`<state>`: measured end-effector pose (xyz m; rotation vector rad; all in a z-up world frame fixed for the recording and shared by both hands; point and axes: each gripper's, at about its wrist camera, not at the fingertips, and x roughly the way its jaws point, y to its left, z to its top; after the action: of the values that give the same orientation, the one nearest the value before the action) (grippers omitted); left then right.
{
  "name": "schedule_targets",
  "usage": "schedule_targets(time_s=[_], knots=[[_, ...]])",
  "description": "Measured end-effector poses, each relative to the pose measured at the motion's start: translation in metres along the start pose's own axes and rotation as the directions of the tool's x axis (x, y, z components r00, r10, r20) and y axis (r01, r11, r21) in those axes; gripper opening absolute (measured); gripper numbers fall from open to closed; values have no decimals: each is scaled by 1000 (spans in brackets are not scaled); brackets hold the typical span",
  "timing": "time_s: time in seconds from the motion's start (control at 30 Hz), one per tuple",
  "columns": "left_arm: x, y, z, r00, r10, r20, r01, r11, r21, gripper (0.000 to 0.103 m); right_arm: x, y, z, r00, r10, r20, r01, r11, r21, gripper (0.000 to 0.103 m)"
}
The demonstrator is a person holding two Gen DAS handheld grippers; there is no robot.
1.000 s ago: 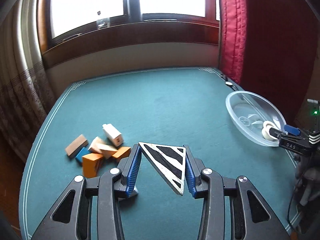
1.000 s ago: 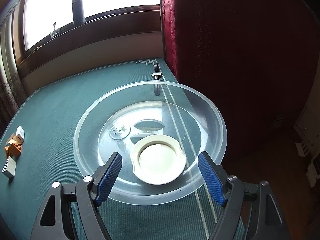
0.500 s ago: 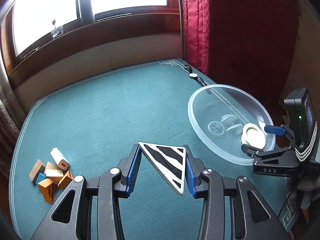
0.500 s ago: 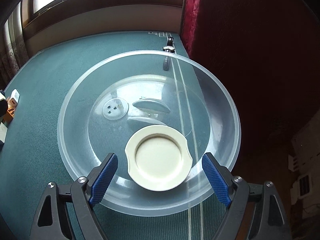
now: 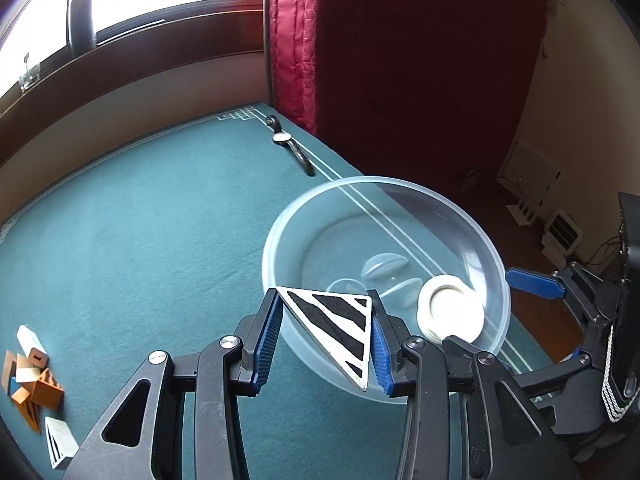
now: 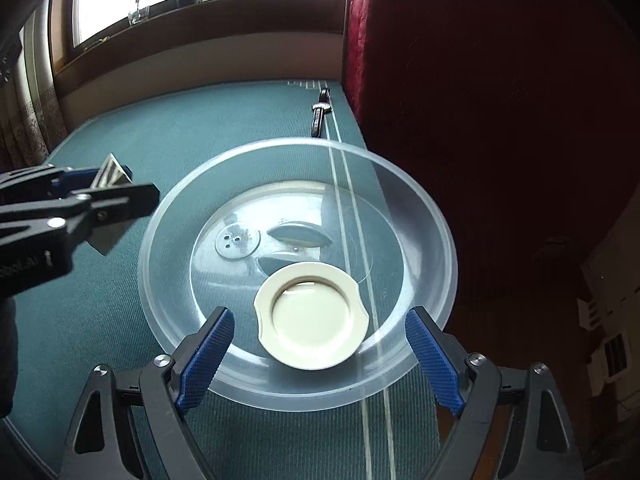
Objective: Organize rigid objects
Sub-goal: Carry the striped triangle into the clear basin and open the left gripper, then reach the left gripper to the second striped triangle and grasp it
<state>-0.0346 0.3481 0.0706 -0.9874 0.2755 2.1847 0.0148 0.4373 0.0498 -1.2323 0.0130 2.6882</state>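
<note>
Gripping striped triangle point(image 5: 335, 330) over bowl rim point(image 5: 276, 220) | right gripper point(image 6: 320, 356) fingers point(image 6: 208, 344) spread, empty | left table half free

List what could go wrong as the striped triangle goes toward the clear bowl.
1. The left hand-held gripper pinches the striped triangle only by its edges; it might twist out before it clears the clear bowl's rim.
2. The right hand-held gripper, jaws just opened and empty, hangs over the bowl's near rim; the two could collide.
3. Dropped, the triangle may strike the cream disc in the bowl.
</note>
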Motion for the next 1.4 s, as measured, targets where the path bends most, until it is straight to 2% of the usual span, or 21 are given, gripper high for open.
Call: schedule_targets(time_s=[0.1, 0.17, 0.2, 0.23, 0.27, 0.4, 0.5, 0.6, 0.97, 1.4], knots=[[8, -3, 2, 998, -56, -18, 55, 998, -25, 43, -10, -8, -2, 997, -52, 50, 50, 998, 35, 92], [9, -5, 1, 994, -103, -20, 102, 994, -46, 52, -17, -14, -3, 995, -59, 79, 53, 996, 78, 92], [7, -5, -1, 993, -120, -11, 120, 991, -54, 64, -19, -19, -2, 994, -57, 93, 48, 994, 101, 92], [4, -4, -3, 992, -125, -1, 124, 990, -60, 71, -20, -22, -1, 993, -50, 106, 36, 992, 123, 92], [2, -3, -4, 993, -120, 9, 121, 991, -65, 71, -23, -25, -2, 992, -40, 119, 23, 989, 145, 92], [-8, 5, -13, 999, -37, 34, 39, 997, -68, 71, -17, -30, 2, 988, -9, 156, -24, 978, 206, 92], [-12, 10, -21, 997, 61, 42, -59, 997, -59, 71, -13, -23, 4, 984, 3, 176, -39, 978, 203, 92], [-17, 18, -27, 993, 108, 48, -104, 992, -71, 72, -17, -13, 3, 981, 12, 192, -50, 981, 190, 93], [-45, 52, -50, 976, 206, 75, -191, 967, -168, 76, -21, 7, -1, 980, 33, 198, -68, 983, 170, 94], [-84, 99, -74, 954, 283, 94, -249, 929, -272, 78, -22, 47, 2, 973, 69, 219, -86, 994, 65, 97]])
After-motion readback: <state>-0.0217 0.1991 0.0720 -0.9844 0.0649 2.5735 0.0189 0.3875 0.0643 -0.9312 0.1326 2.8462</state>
